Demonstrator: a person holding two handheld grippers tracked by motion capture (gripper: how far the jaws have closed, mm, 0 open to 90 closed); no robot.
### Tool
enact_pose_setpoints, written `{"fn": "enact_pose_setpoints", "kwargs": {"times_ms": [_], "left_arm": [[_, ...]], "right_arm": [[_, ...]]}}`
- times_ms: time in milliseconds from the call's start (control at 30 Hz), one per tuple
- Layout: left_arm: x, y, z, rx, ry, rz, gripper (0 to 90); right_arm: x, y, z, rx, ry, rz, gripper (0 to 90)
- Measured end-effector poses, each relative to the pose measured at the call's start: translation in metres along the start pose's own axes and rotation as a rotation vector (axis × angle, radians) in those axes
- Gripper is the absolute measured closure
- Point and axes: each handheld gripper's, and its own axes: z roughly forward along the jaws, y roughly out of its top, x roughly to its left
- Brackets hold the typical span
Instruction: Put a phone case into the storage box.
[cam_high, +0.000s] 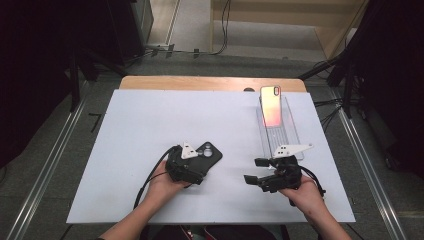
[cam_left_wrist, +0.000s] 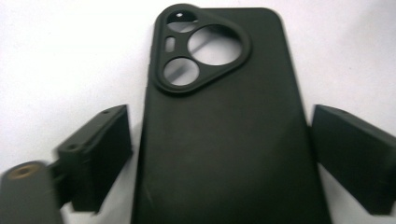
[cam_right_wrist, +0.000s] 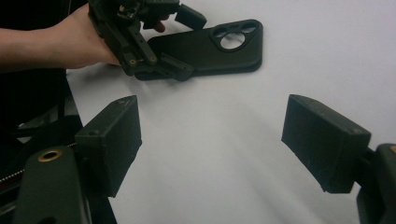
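Left claw (cam_left_wrist: 219, 154) straddles the black case (cam_left_wrist: 224, 121), jaws wide, pads just clear of its edges; the case lies flat on the white sheet (cam_high: 125, 125), at ten o'clock from the idle, open right claw (cam_high: 256, 171). Grasping seems underway; next, squeeze evenly, then lift.

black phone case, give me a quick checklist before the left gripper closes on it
1. Black phone case between the left gripper jaws: ok.
2. Pads pressing its edges: not ok, a gap shows on each side.
3. Case flat on the white table, camera cutout up: ok.
4. Right gripper open and apart from the case: ok.
5. Phone on its clear stand, out of the way: ok.
6. Grip firm enough to lift: cannot tell.
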Motion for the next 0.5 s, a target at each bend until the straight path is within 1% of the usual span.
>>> {"fn": "enact_pose_setpoints", "kwargs": {"times_ms": [33, 167, 300, 400, 500], "left_arm": [[-0.0005, -0.0004, -0.0003, -0.004, 0.003, -0.002, 12.6], [-0.0011, 0.0003, -0.0008, 0.000, 0.008, -0.008, 13.3], [-0.0032, 0.0016, -0.0015, 0.009, 0.019, -0.016, 14.2], [-0.0033, 0.0038, -0.0020, 0.025, 0.022, -0.011, 14.5], [-0.0023, 0.0058, -0.0036, 0.032, 0.021, -0.025, 14.8]], "right_arm": [[0.0002, 0.0003, -0.0005, -0.003, -0.004, -0.001, 18.0], [0.0017, 0.0018, -0.0015, -0.014, -0.014, -0.009, 17.9], [0.0029, 0.0044, -0.0028, -0.033, -0.013, 0.005, 17.9], [0.0045, 0.0059, -0.0038, -0.044, -0.014, -0.008, 17.9], [0.0053, 0.0075, -0.0047, -0.054, -0.012, 0.005, 17.9]]}}
